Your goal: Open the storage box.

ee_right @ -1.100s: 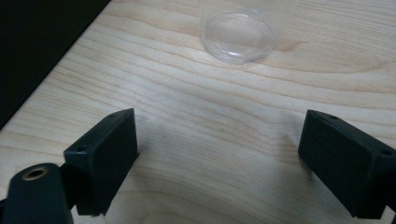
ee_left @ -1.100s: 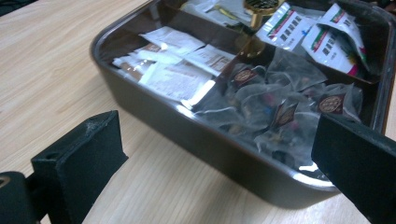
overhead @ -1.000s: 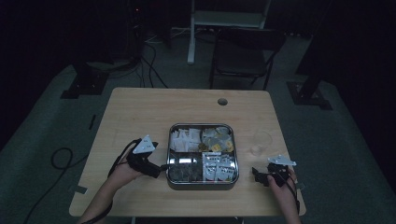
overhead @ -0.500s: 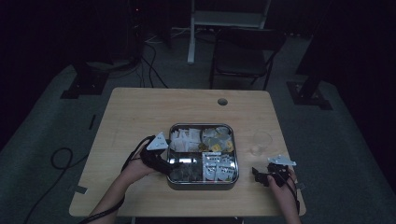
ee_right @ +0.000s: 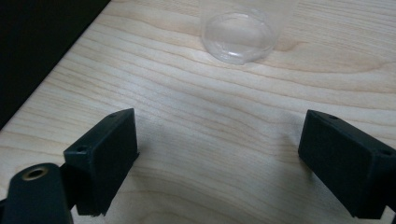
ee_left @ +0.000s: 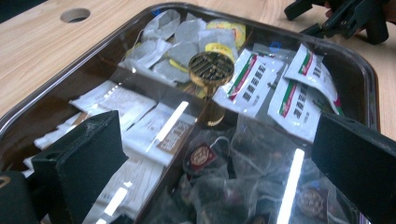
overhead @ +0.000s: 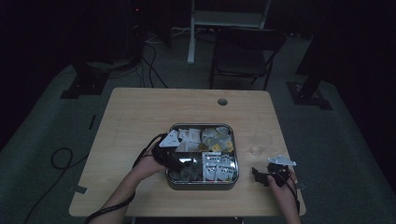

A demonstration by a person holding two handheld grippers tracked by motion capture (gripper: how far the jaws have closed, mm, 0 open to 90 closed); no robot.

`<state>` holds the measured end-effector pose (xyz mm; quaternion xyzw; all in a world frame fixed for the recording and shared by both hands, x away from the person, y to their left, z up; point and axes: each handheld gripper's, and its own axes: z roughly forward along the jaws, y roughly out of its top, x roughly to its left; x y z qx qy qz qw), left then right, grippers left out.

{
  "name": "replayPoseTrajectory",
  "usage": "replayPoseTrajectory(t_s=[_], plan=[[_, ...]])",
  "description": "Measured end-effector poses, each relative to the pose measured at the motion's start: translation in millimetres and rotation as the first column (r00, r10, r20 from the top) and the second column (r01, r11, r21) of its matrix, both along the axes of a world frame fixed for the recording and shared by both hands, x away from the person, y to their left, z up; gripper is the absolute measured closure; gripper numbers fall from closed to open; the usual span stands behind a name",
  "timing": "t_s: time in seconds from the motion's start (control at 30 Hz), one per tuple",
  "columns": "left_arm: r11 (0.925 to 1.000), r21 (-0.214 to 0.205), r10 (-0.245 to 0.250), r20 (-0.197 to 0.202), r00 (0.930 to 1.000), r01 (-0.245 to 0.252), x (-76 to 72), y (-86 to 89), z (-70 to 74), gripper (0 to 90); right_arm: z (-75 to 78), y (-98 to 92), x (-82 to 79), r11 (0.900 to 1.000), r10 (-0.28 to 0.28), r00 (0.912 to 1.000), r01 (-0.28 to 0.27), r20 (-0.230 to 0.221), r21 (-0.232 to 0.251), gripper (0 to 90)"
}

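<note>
A metal tray sits mid-table, divided into compartments of tea bags and sachets. Through the left gripper view I see its clear lid with a gold knob, red-and-green sachets and dark tea bags below. My left gripper hangs over the tray's near-left part, open, jaws wide apart with nothing between them. My right gripper rests low over the table right of the tray, open and empty. A clear plastic cup stands just beyond it.
A round cable hole lies near the table's far edge. A dark chair stands behind the table. The right table edge runs close to my right hand. The right gripper appears past the tray rim.
My left gripper has moved right from the bare table to above the tray's left side. The right gripper has stayed put.
</note>
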<state>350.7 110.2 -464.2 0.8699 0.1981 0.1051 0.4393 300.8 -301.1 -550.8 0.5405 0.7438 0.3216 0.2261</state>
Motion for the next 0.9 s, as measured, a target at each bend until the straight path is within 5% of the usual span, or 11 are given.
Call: replayPoseTrajectory(t_s=[0.7,0.9], plan=[[0.9989,0.027,-0.037,-0.027,0.9990,0.038,16.9,-40.8,-4.0,7.2,0.0,0.0,0.0,1.0000,-0.001,1.0000,0.001,0.000,0.001,11.2],[0.9994,0.021,-0.026,-0.042,0.9988,0.027,21.7,-48.2,-5.7,19.8,0.0,0.1,0.0,1.0000,-0.001,1.0000,0.001,0.000,0.000,11.2]])
